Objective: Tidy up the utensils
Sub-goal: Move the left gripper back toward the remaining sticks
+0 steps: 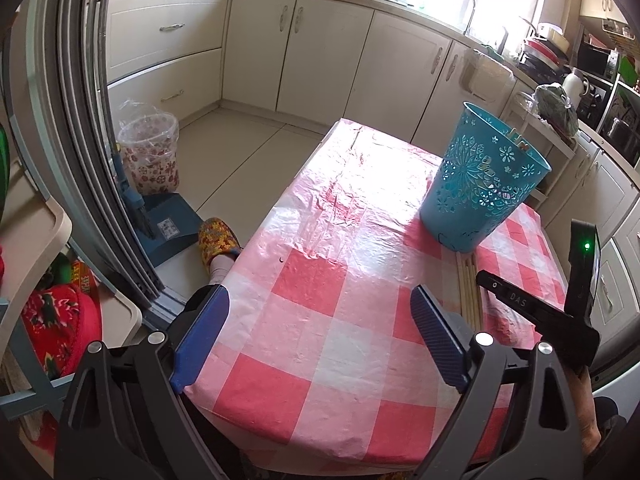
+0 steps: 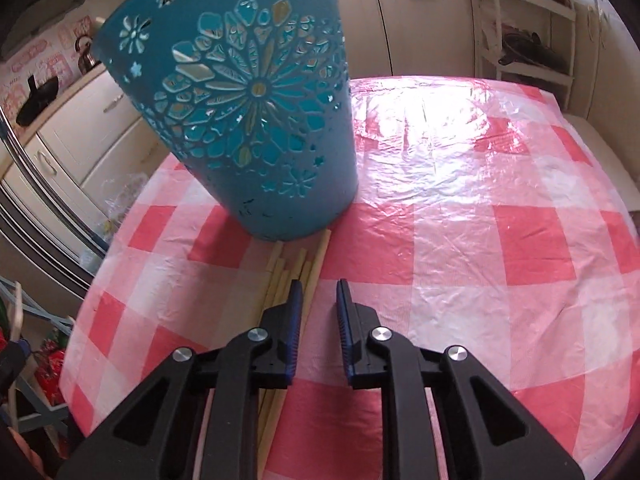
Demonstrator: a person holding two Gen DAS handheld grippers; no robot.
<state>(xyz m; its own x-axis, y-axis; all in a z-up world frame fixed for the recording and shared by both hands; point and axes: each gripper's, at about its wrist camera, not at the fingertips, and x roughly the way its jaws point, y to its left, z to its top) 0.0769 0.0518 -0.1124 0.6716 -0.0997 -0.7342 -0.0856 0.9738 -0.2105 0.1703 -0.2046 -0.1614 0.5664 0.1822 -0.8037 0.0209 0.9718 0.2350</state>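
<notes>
A tall blue plastic cup (image 1: pixel 480 184) with cut-out flower patterns stands on the pink checked tablecloth (image 1: pixel 320 280); utensil ends show above its rim. It also shows in the right wrist view (image 2: pixel 256 120). Several pale wooden chopsticks (image 2: pixel 288 276) lie side by side on the cloth at the cup's base, also seen in the left wrist view (image 1: pixel 468 280). My right gripper (image 2: pixel 318 296) is open with a narrow gap, empty, its left finger over the chopsticks. My left gripper (image 1: pixel 320 332) is wide open and empty over the table's near edge.
The table's left edge drops to the floor, where a slippered foot (image 1: pixel 216 240), a blue dustpan (image 1: pixel 168 232) and a lined bin (image 1: pixel 148 152) sit. A fridge door (image 1: pixel 80 120) stands at the left. Cabinets (image 1: pixel 320 52) line the back wall. A white shelf (image 2: pixel 528 40) stands behind the table.
</notes>
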